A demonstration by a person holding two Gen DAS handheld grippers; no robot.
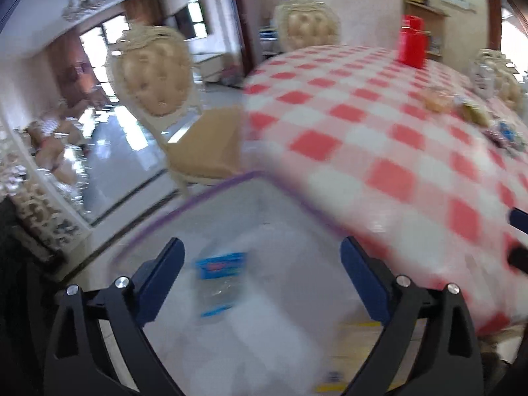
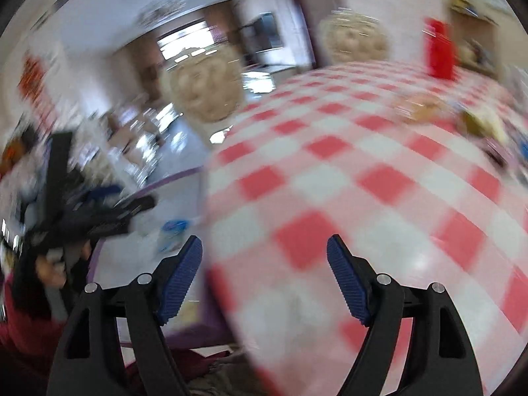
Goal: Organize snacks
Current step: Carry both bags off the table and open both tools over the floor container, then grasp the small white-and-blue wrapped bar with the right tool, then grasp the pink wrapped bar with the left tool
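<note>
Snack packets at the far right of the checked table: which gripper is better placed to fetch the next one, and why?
Right, probably. The right gripper is open and empty over the checked cloth, facing the packets. The left gripper, also open, hangs over the clear bin beside the table.

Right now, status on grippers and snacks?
Left gripper open over bin, blue snack packet inside. Right gripper open, empty. Path clear.

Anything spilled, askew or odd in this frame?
Nothing stands out. One blue snack packet lies in the purple-rimmed clear bin beside the checked table; more snacks sit on its far side. Both views are motion-blurred.
</note>
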